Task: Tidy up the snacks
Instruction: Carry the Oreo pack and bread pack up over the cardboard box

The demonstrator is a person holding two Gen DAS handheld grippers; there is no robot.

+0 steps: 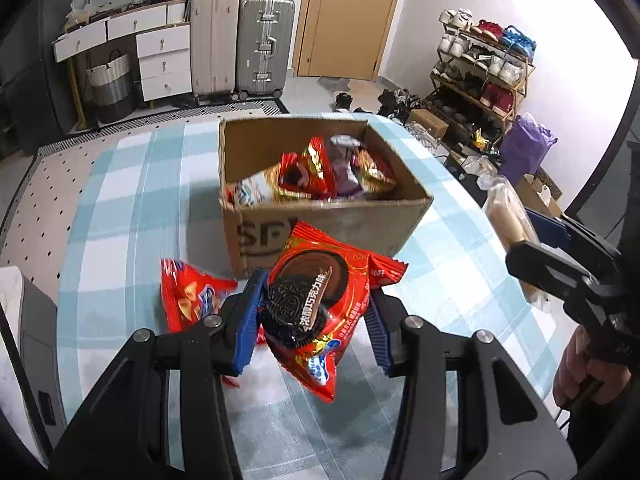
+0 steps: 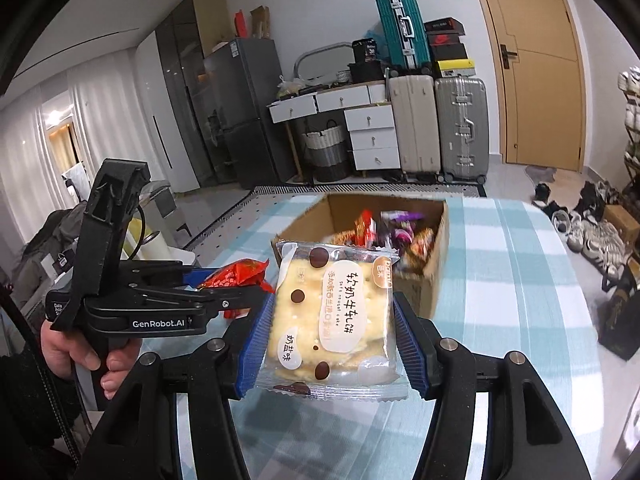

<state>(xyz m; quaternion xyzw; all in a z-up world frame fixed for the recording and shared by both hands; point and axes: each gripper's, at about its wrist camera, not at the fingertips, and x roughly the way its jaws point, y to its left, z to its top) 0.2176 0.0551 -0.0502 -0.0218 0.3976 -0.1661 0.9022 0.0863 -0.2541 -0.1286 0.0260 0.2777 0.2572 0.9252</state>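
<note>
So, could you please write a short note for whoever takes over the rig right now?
Left tongs: shut on the red chocolate-biscuit packet, held above the table.
Right tongs: shut on the clear cream nougat-cracker packet, also lifted.
The open brown cardboard box stands on the blue checked tablecloth, just ahead, already holding several snack packets.
One red snack bag lies on the cloth by the box's front left corner.
Left to do: drop both held packets in the box, then fetch that bag.
</note>
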